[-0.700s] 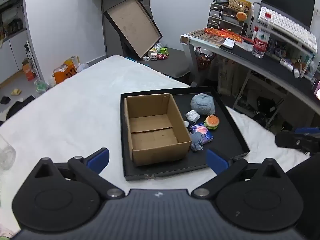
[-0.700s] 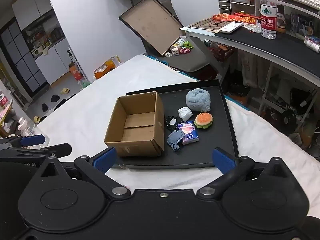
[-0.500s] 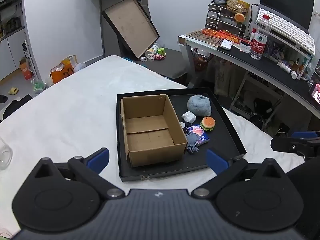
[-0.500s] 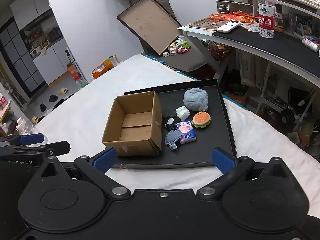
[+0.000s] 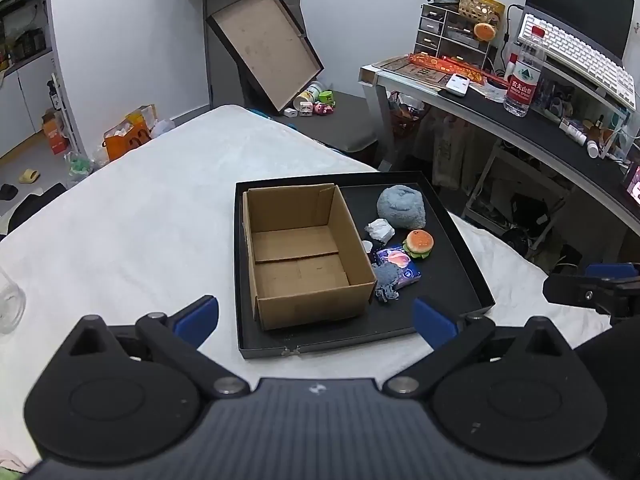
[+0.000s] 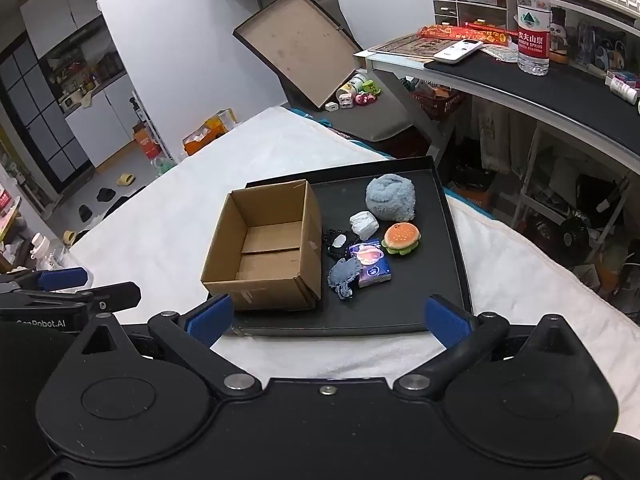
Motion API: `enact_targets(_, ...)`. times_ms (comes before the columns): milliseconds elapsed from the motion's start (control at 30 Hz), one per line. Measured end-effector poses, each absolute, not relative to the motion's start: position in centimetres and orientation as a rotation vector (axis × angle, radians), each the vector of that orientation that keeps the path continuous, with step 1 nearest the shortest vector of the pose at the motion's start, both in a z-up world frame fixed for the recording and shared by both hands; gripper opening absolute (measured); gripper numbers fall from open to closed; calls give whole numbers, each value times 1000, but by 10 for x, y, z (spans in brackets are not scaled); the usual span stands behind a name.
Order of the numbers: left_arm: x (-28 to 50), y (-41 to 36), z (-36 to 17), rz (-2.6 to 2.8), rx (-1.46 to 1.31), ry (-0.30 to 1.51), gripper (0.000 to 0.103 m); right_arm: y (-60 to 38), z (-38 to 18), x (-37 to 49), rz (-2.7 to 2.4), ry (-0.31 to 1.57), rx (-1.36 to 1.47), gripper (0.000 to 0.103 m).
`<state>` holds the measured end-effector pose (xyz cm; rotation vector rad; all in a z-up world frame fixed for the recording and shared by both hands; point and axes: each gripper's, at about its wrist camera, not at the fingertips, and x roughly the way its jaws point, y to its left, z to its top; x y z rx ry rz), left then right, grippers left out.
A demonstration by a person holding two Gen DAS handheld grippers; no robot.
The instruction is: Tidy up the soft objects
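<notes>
An empty open cardboard box [image 5: 304, 254] [image 6: 268, 246] stands in the left part of a black tray [image 5: 452, 280] [image 6: 444, 280] on a white bed. To its right lie a fluffy grey-blue ball [image 5: 401, 207] [image 6: 390, 198], a white wad [image 5: 380, 229] [image 6: 363, 224], a burger plush [image 5: 418, 243] [image 6: 401, 238], a purple packet [image 5: 400, 266] [image 6: 372, 266], a grey-blue scrap [image 5: 386, 282] [image 6: 343, 276] and black beads [image 6: 336, 240]. My left gripper [image 5: 316, 316] hangs open short of the tray's near edge. The right gripper [image 6: 328, 318] is open too, nothing in either.
The white bed [image 5: 140, 220] spreads left of the tray. A desk [image 5: 500, 112] with a water bottle [image 5: 522, 76] and keyboard stands at the right. A box lid [image 5: 264, 44] leans on the far wall. A clear glass jar [image 5: 8, 304] sits at the left edge.
In the left wrist view the tray and box have slid slightly left and down. In the right wrist view they have drifted slightly left. Both grippers stayed open.
</notes>
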<state>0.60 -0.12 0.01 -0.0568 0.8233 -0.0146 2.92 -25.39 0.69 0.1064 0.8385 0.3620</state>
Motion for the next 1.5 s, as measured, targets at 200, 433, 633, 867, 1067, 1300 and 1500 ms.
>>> enact_targets(200, 4, 1, -1, -13, -57, 819, 102, -254, 8, 28, 356, 834, 101, 103)
enact_targets(433, 4, 1, 0, -13, -59, 821, 102, -254, 8, 28, 355, 835, 98, 103)
enact_targets(633, 4, 1, 0, -14, -59, 822, 102, -254, 8, 28, 354, 835, 96, 103)
enact_targets(867, 4, 0, 0, -14, -58, 822, 102, -253, 8, 28, 350, 835, 90, 103)
enact_targets(1067, 4, -1, 0, -13, -60, 823, 102, -251, 8, 28, 350, 838, 86, 103)
enact_targets(1300, 4, 0, -1, -12, -55, 821, 102, -252, 8, 28, 345, 837, 81, 103)
enact_targets(1500, 4, 0, -1, -10, -55, 823, 102, -252, 8, 27, 345, 838, 79, 103)
